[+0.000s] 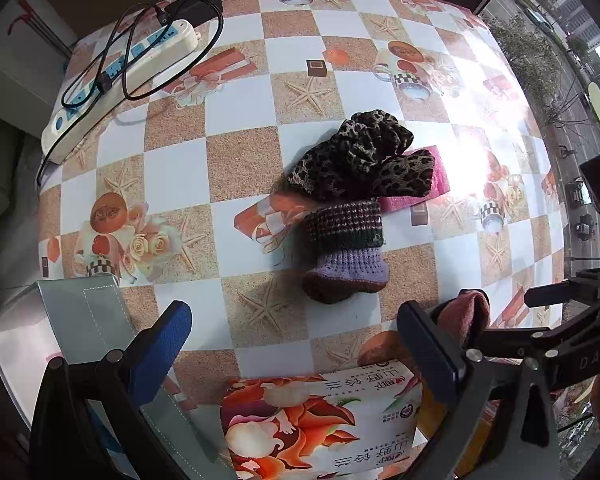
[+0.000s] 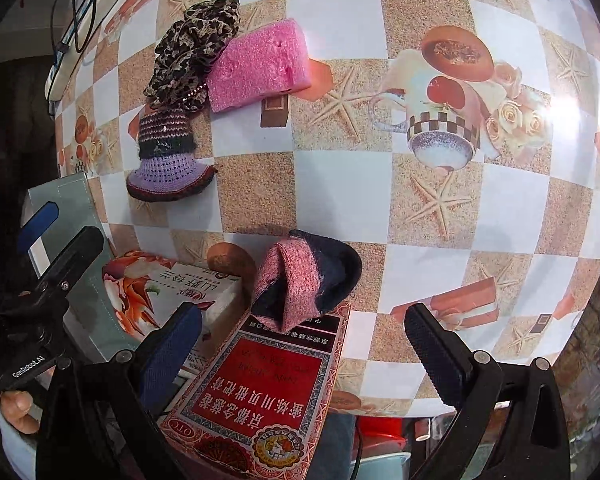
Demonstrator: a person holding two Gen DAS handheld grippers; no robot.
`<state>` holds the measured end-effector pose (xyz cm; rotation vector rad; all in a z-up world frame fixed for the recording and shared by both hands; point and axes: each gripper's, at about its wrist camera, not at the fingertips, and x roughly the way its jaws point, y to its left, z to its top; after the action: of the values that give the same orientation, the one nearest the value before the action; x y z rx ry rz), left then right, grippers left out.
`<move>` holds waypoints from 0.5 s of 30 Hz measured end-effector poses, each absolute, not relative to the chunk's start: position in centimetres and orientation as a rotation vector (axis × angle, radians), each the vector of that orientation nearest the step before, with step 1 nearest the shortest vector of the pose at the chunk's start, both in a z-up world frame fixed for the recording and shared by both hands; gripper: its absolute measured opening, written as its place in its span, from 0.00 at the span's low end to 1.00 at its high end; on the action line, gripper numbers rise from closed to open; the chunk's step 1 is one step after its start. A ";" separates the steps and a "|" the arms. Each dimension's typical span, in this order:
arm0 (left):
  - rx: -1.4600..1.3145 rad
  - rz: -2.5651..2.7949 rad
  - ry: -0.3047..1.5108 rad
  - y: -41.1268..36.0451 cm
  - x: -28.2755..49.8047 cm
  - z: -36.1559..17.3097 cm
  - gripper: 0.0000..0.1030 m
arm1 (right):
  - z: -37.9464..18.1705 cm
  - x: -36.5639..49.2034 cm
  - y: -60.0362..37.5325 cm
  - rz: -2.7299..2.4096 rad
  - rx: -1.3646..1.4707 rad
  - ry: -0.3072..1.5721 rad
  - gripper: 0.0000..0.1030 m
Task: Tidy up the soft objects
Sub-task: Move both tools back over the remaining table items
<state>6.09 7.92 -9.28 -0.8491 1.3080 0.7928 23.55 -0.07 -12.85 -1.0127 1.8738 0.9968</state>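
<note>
A leopard-print scrunchie lies against a pink sponge mid-table, with a knitted purple and brown sock just in front. They also show in the right wrist view: scrunchie, sponge, sock. A folded pink and navy sock rests on the far end of a red box; it also shows in the left wrist view. My left gripper is open and empty above a floral tissue pack. My right gripper is open and empty over the red box.
A white power strip with black cables lies at the far left of the checkered table. A grey box sits at the near left, next to the tissue pack. The table edge and a window are at the right.
</note>
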 end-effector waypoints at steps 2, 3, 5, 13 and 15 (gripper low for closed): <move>-0.870 0.794 1.329 8.5 6.8 -10.5 1.00 | -14.6 23.3 0.3 1.001 -1.056 1.911 0.99; -0.882 0.793 1.338 8.7 7.1 -11.1 1.00 | -15.5 23.2 0.4 0.999 -1.087 1.927 0.99; -0.905 0.786 1.355 9.1 7.7 -12.3 1.00 | -17.0 23.1 0.4 0.996 -1.143 1.942 0.99; -0.923 0.855 1.387 9.9 10.0 -15.1 1.00 | -18.4 25.1 -2.2 0.927 -1.228 1.808 0.99; -0.944 0.863 1.384 10.1 9.8 -15.6 1.00 | -18.2 27.1 -3.7 0.874 -1.189 1.787 0.99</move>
<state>9.84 10.11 -15.62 -0.9441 1.3843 0.8634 27.15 -3.72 -18.18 -1.1893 1.7874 0.8743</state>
